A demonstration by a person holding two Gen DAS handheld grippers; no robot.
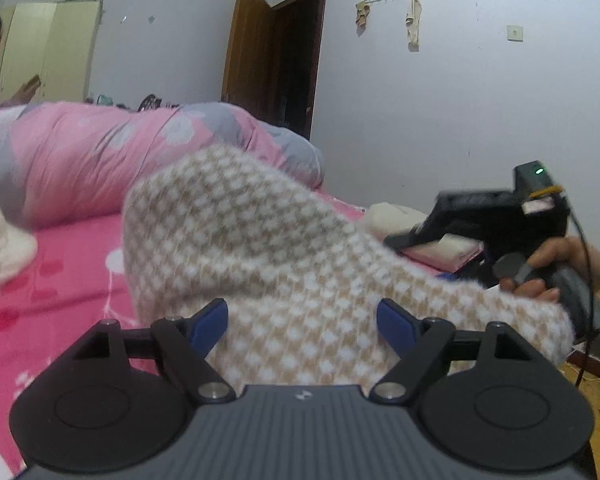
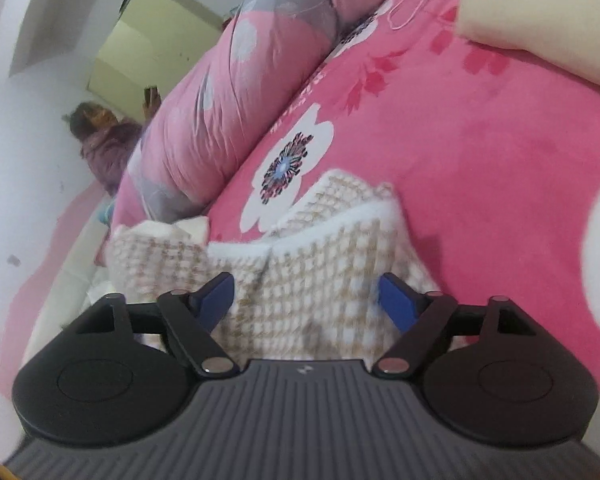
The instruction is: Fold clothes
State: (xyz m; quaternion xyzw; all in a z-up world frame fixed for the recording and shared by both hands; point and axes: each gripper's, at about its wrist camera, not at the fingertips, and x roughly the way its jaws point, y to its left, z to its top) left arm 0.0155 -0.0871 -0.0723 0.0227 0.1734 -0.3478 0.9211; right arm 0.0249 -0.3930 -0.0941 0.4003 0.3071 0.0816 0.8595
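Checked knit garment (image 1: 268,248) lies straight ahead of both my grippers, draped over their noses and humped up above the pink bed sheet (image 2: 480,140). My left gripper (image 1: 302,326) has its blue pads spread, cloth bunched between them, and I cannot tell whether they bite. My right gripper (image 2: 306,300) is the same: jaws wide, fabric between. Its long axis seems to run from hand to hand. Rolled pink quilt (image 1: 100,160) lies along the far edge of the bed, cream clothes (image 2: 540,28) toward a corner; nothing blocks the sheet ahead.
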